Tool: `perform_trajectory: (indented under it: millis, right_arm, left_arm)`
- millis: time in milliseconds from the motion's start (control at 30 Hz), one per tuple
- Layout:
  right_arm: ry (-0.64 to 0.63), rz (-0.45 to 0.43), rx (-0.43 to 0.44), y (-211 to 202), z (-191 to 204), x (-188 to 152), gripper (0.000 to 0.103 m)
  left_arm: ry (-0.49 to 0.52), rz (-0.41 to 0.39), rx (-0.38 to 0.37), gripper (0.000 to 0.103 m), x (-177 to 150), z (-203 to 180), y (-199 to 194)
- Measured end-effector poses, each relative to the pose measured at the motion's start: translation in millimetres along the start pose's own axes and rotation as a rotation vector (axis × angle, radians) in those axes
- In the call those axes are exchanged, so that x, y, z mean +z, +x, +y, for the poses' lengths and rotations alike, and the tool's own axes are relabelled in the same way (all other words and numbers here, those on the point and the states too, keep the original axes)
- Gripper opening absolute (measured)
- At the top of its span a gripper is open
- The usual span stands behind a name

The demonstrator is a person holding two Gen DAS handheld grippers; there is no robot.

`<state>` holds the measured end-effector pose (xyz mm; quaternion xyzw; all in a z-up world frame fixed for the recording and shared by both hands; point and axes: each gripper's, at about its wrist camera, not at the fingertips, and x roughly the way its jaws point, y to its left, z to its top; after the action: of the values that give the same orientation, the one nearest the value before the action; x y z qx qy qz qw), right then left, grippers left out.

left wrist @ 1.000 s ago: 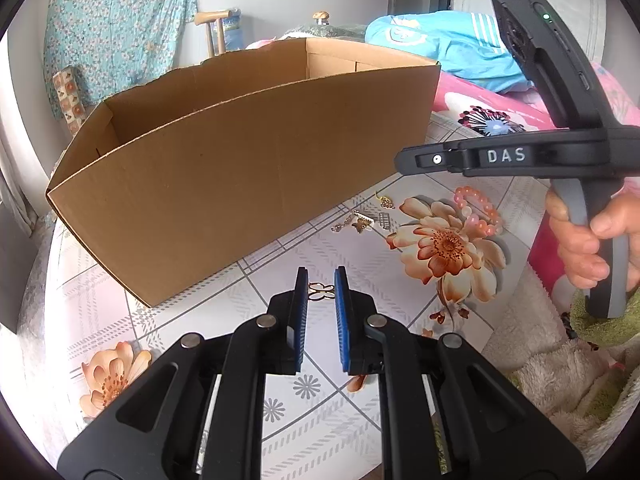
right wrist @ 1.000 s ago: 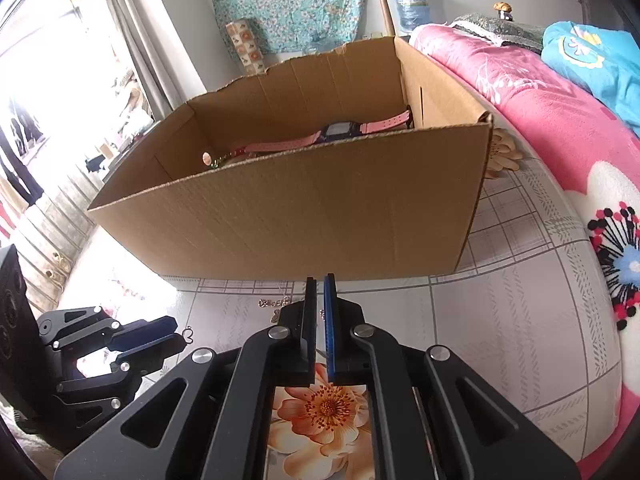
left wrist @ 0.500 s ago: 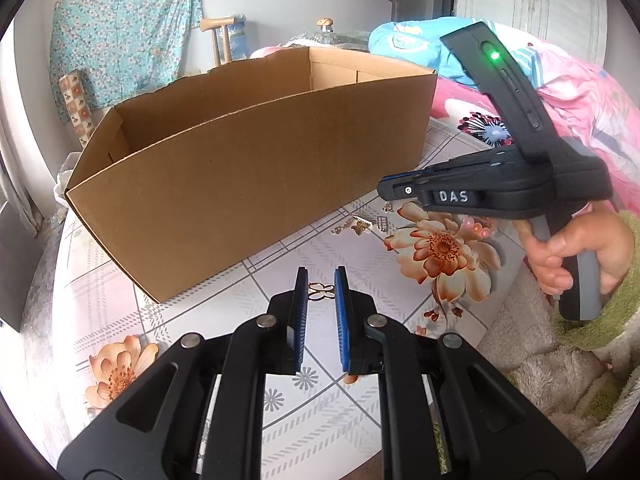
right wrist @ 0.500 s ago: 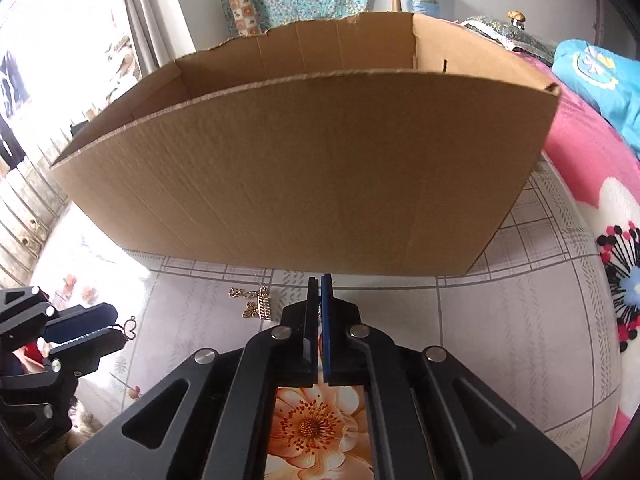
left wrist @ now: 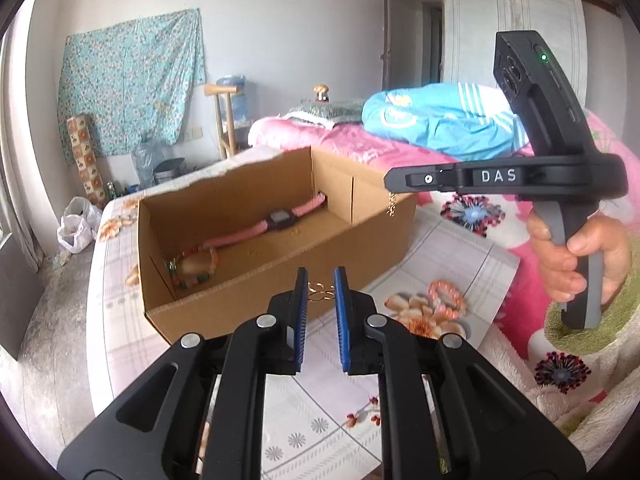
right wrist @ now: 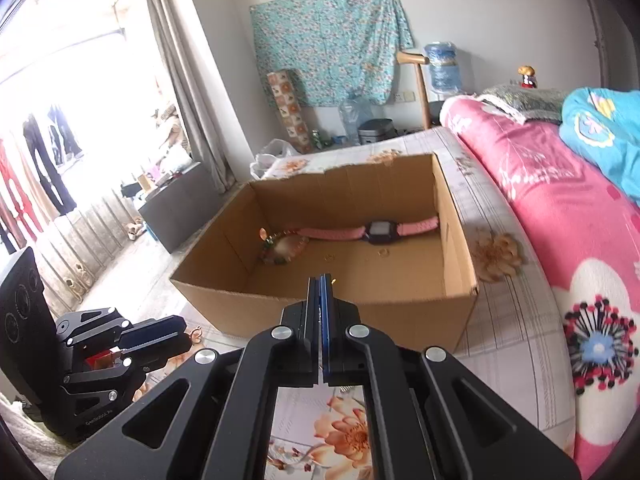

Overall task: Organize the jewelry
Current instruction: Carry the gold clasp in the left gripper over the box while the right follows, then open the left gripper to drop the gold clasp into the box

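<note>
Left gripper (left wrist: pixel 321 290) nearly closed on gold earring (left wrist: pixel 320 293), right gripper (right wrist: pixel 320 280) pinched shut on chain (left wrist: pixel 391 204); both raised, box (right wrist: pixel 360 304) at 12 o'clock, ready to drop in

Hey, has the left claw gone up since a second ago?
Yes. The left claw has risen: against the cardboard box, it first faced the outer wall, and now looks down over the rim at the pink watch inside.
</note>
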<state>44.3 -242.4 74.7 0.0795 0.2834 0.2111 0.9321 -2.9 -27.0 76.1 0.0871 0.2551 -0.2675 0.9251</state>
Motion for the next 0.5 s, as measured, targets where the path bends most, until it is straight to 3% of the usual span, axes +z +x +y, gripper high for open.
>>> perform_trajectory:
  millis: [133,400,500]
  right_arm:
    - [-0.02,0.021,0.041,22.0,2.3,33.4,0.001]
    - [0.091,0.305,0.063,129.1,-23.8,58.1,0.001]
    - [0.125,0.367,0.066,152.9,-33.0,57.6,0.001]
  left_arm:
    - [-0.007,0.001,0.006,0.012,30.1,16.0,20.0]
    - [-0.145,0.257,0.012,0.012,59.4,78.2,111.5]
    - [-0.208,0.346,-0.007,0.012,61.7,95.3,137.0]
